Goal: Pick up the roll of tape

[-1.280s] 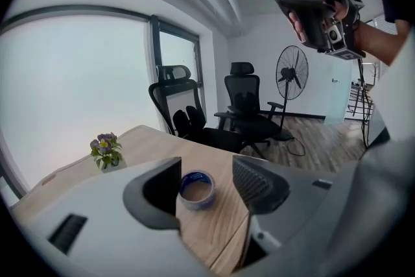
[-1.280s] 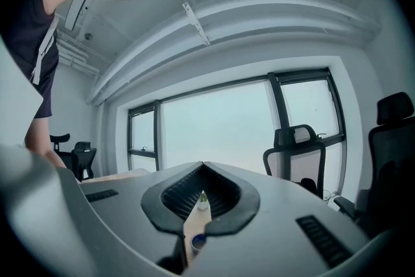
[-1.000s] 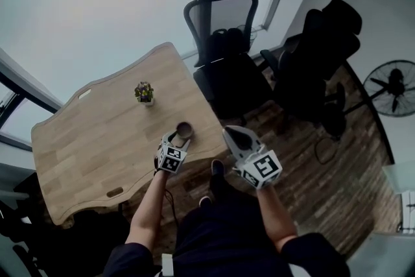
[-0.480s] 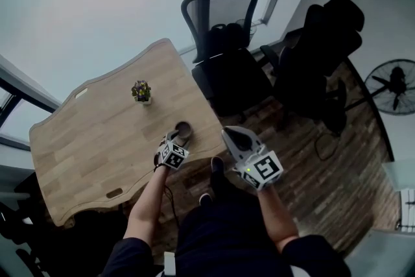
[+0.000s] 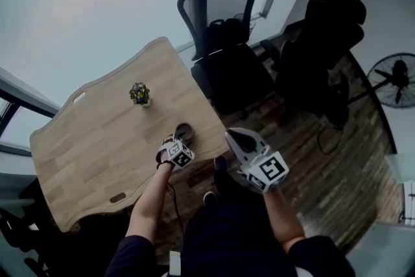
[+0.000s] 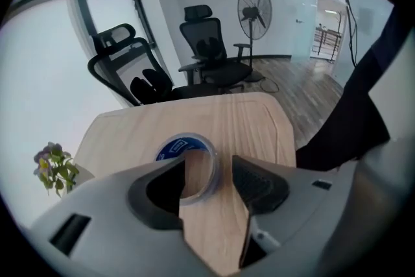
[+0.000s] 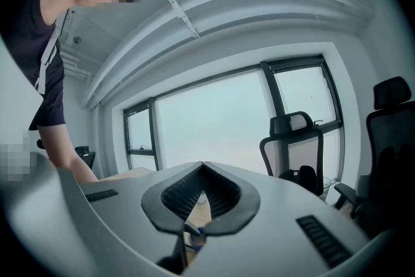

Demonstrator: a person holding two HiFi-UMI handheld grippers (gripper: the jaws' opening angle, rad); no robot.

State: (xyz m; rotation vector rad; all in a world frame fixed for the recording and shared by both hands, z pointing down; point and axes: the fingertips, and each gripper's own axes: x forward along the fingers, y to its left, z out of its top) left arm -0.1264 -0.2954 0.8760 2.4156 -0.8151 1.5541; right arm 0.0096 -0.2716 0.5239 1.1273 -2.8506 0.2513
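The roll of tape (image 5: pixel 184 132) lies flat near the front right edge of the wooden table (image 5: pixel 97 139). In the left gripper view it is a clear ring with a blue label (image 6: pixel 170 151) inside its core. My left gripper (image 5: pixel 175 139) is open and low over the table. Its jaws reach the near side of the roll (image 6: pixel 206 168), and the left jaw covers part of the ring. My right gripper (image 5: pixel 233 135) hangs off the table's edge over the floor. Its jaws (image 7: pixel 202 167) are shut with nothing between them.
A small potted plant (image 5: pixel 139 94) stands mid-table, and it shows at the left of the left gripper view (image 6: pixel 55 165). Black office chairs (image 5: pixel 220 16) (image 5: pixel 324 42) stand beyond the table's right end. A floor fan (image 5: pixel 397 80) is at the far right. The table edge runs just right of the tape.
My left gripper has moved forward, closer to the tape roll. The right gripper has barely shifted. The tape has not moved.
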